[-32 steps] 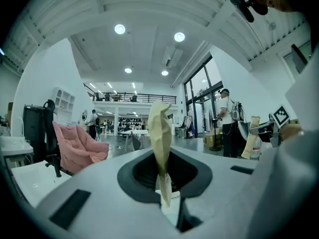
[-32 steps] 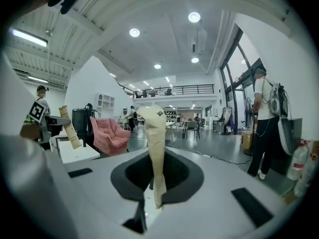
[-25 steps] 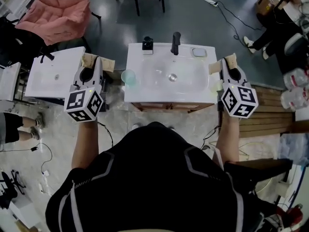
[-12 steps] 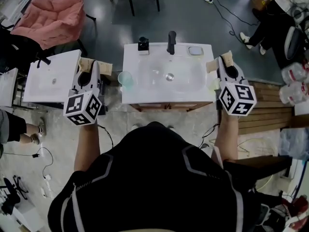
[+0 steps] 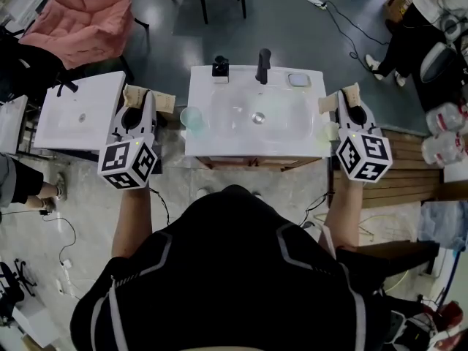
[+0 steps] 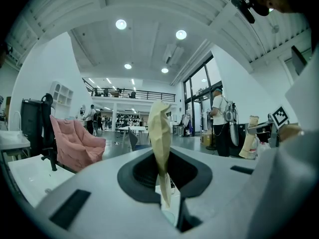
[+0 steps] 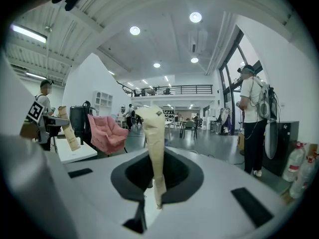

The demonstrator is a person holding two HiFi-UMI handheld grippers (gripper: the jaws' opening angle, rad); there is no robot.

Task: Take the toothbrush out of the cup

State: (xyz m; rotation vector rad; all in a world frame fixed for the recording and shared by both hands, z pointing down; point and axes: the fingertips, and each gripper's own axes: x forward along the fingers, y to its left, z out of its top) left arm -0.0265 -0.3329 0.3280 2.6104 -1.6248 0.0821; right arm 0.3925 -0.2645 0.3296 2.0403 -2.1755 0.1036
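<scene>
head view: a white table (image 5: 212,143) with a sunken basin (image 5: 234,112) is seen at 12 o'clock of the person. a black tap (image 5: 262,66) is set at the basin's 12 o'clock. a clear greenish cup (image 5: 193,117) is seen at the table's left edge, at the basin's 9 o'clock. whether the toothbrush is in it cannot be told. the left gripper (image 5: 148,98) is held off the table, just beside the cup at its 9 o'clock. the right gripper (image 5: 338,99) is held off the table's right edge, at the basin's 3 o'clock, well apart from the cup.

left gripper view: its tan fingers (image 6: 160,128) are seen pressed together, and nothing is gripped between them. a pink chair (image 6: 75,143) is seen at 9 o'clock.

right gripper view: the fingers here are likewise closed flat on each other, and nothing is held.
</scene>
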